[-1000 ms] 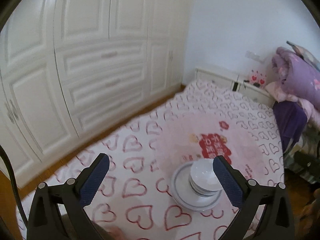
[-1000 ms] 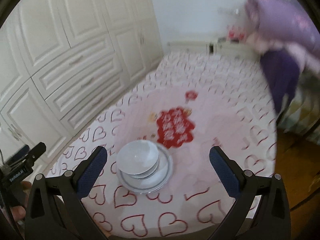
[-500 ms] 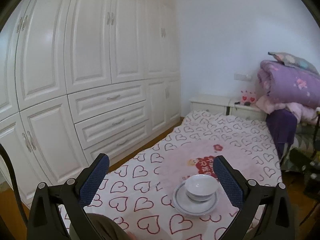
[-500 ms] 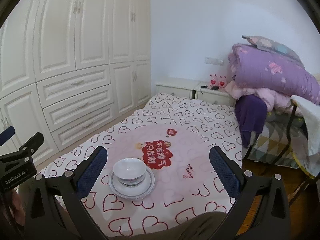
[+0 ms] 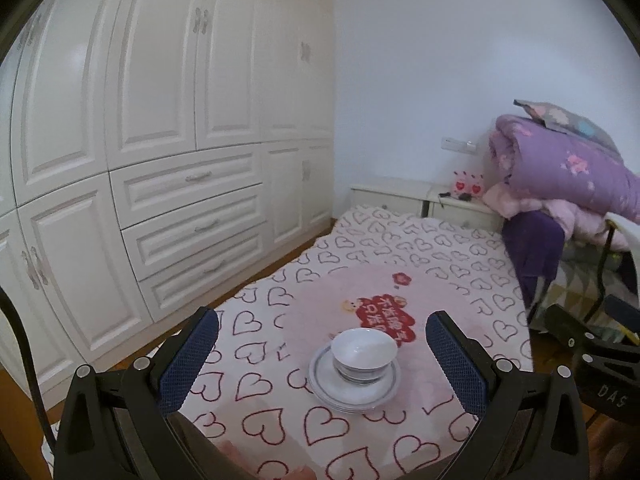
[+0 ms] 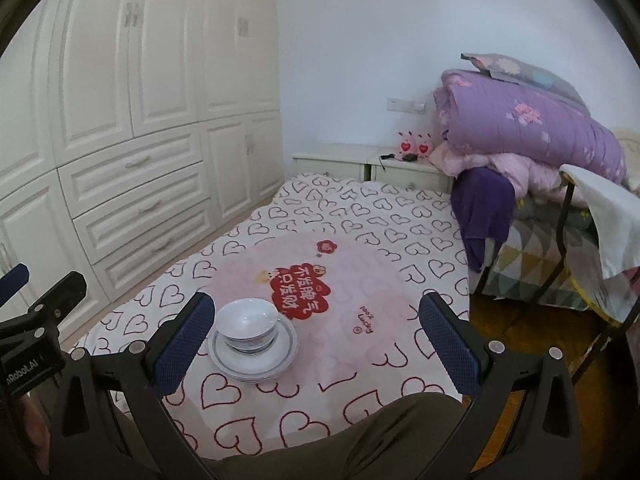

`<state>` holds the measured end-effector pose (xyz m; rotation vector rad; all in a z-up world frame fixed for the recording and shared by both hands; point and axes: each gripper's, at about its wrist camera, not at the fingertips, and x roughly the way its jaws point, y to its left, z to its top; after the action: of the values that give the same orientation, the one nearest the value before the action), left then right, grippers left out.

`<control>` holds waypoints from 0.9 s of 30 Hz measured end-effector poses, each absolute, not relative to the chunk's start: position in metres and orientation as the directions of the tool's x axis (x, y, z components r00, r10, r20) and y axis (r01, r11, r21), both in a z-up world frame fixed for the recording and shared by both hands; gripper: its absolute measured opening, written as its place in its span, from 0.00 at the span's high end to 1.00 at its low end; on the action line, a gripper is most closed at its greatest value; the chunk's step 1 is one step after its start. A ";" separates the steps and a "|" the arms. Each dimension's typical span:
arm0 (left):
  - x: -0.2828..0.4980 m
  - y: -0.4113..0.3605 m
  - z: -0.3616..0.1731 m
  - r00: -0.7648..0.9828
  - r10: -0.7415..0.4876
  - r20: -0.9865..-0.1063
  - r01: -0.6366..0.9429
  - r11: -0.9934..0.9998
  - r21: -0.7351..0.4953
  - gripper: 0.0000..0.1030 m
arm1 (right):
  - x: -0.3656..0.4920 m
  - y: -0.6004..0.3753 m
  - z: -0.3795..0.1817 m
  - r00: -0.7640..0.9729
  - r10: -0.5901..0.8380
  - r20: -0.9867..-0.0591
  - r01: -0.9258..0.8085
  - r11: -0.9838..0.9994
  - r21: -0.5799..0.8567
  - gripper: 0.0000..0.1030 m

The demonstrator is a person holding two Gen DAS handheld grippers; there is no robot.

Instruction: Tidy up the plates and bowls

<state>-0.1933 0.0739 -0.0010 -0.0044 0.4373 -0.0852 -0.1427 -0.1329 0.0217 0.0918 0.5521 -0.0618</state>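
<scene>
White bowls (image 5: 363, 355) (image 6: 248, 324) sit nested in a stack on stacked white plates with a blue rim line (image 5: 320, 380) (image 6: 286, 354), all on the heart-print cloth over the table. My left gripper (image 5: 320, 352) hangs open above and short of the stack, nothing between its blue pads. My right gripper (image 6: 316, 336) is open too, held back from the stack, which lies beside its left finger (image 6: 182, 344). Neither gripper touches the dishes.
A pink mat with a red label (image 6: 300, 288) lies under and behind the stack. White wardrobe with drawers (image 5: 180, 220) stands left. Nightstands (image 6: 372, 168) at the back, folded purple quilts (image 6: 528, 128) and a rack right. A person's knee (image 6: 400, 424) is below the table's near edge.
Both grippers have pulled back and tilted up from close over the dishes. The stack now looks smaller and farther, and more of the room shows. The dishes have not moved.
</scene>
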 end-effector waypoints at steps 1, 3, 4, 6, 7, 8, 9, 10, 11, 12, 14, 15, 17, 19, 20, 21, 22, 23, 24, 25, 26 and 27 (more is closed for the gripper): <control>-0.195 0.075 -0.003 0.901 -0.087 -0.425 0.084 0.996 -0.025 0.01 | -0.142 -0.133 0.022 0.850 -0.039 -0.526 0.087 0.994 0.067 0.00; -0.193 0.080 -0.005 0.899 -0.090 -0.429 0.085 0.996 -0.030 0.01 | -0.143 -0.133 0.022 0.848 -0.042 -0.528 0.089 0.994 0.064 0.00; -0.192 0.083 -0.004 0.897 -0.092 -0.432 0.086 0.996 -0.034 0.01 | -0.143 -0.133 0.022 0.848 -0.044 -0.528 0.091 0.994 0.062 0.00; -0.184 0.088 0.001 0.893 -0.098 -0.439 0.089 0.995 -0.041 0.01 | -0.143 -0.134 0.022 0.848 -0.050 -0.527 0.096 0.994 0.060 0.00; -0.177 0.093 0.006 0.892 -0.099 -0.441 0.089 0.995 -0.043 0.01 | -0.144 -0.134 0.022 0.849 -0.051 -0.526 0.097 0.993 0.061 0.00; -0.168 0.094 0.014 0.892 -0.099 -0.441 0.088 0.995 -0.044 0.01 | -0.144 -0.134 0.023 0.850 -0.052 -0.525 0.098 0.993 0.061 0.00; -0.153 0.092 0.021 0.891 -0.100 -0.443 0.090 0.995 -0.044 0.01 | -0.145 -0.133 0.023 0.850 -0.052 -0.524 0.098 0.993 0.060 0.00; -0.151 0.093 0.023 0.890 -0.101 -0.444 0.091 0.995 -0.043 0.01 | -0.144 -0.134 0.023 0.850 -0.052 -0.524 0.098 0.993 0.060 0.00; -0.150 0.092 0.024 0.891 -0.100 -0.443 0.090 0.995 -0.043 0.01 | -0.145 -0.134 0.023 0.850 -0.052 -0.525 0.098 0.993 0.061 0.00; -0.148 0.091 0.027 0.892 -0.099 -0.441 0.089 0.995 -0.043 0.01 | -0.145 -0.133 0.023 0.850 -0.053 -0.524 0.098 0.993 0.060 0.00; -0.143 0.088 0.029 0.894 -0.100 -0.436 0.091 0.995 -0.042 0.01 | -0.145 -0.133 0.023 0.850 -0.050 -0.525 0.097 0.993 0.062 0.00; -0.139 0.084 0.031 0.894 -0.101 -0.436 0.093 0.995 -0.041 0.01 | -0.145 -0.133 0.023 0.850 -0.047 -0.524 0.094 0.994 0.064 0.00; -0.138 0.082 0.033 0.894 -0.108 -0.436 0.099 0.994 -0.043 0.01 | -0.144 -0.133 0.024 0.850 -0.046 -0.524 0.091 0.994 0.061 0.00; -0.138 0.080 0.034 0.893 -0.109 -0.436 0.100 0.994 -0.043 0.01 | -0.144 -0.132 0.024 0.851 -0.045 -0.524 0.091 0.994 0.063 0.00; -0.138 0.081 0.034 0.893 -0.106 -0.436 0.097 0.994 -0.043 0.01 | -0.144 -0.132 0.025 0.851 -0.046 -0.523 0.092 0.994 0.064 0.00; -0.139 0.081 0.034 0.894 -0.105 -0.436 0.096 0.994 -0.043 0.01 | -0.144 -0.132 0.025 0.852 -0.047 -0.522 0.094 0.994 0.064 0.00; -0.140 0.082 0.034 0.894 -0.106 -0.436 0.096 0.994 -0.044 0.01 | -0.143 -0.133 0.024 0.851 -0.044 -0.523 0.091 0.994 0.063 0.00; -0.140 0.082 0.035 0.893 -0.109 -0.437 0.098 0.994 -0.047 0.01 | -0.143 -0.133 0.024 0.851 -0.043 -0.523 0.089 0.994 0.063 0.00; -0.140 0.083 0.034 0.892 -0.111 -0.437 0.100 0.994 -0.048 0.01 | -0.143 -0.133 0.024 0.851 -0.043 -0.523 0.089 0.994 0.062 0.00; -0.140 0.082 0.035 0.892 -0.112 -0.437 0.100 0.994 -0.049 0.01 | -0.143 -0.133 0.024 0.851 -0.044 -0.523 0.089 0.994 0.061 0.00; -0.140 0.082 0.036 0.892 -0.113 -0.438 0.101 0.994 -0.050 0.01 | -0.143 -0.133 0.024 0.851 -0.044 -0.523 0.089 0.994 0.061 0.00; -0.141 0.082 0.037 0.892 -0.113 -0.438 0.101 0.994 -0.050 0.01 | -0.143 -0.133 0.024 0.851 -0.044 -0.523 0.089 0.994 0.062 0.00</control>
<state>-0.1413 0.0822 0.0372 -0.0262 0.4558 -0.1111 -0.1435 -0.1329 0.0242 0.0846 0.5484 -0.0701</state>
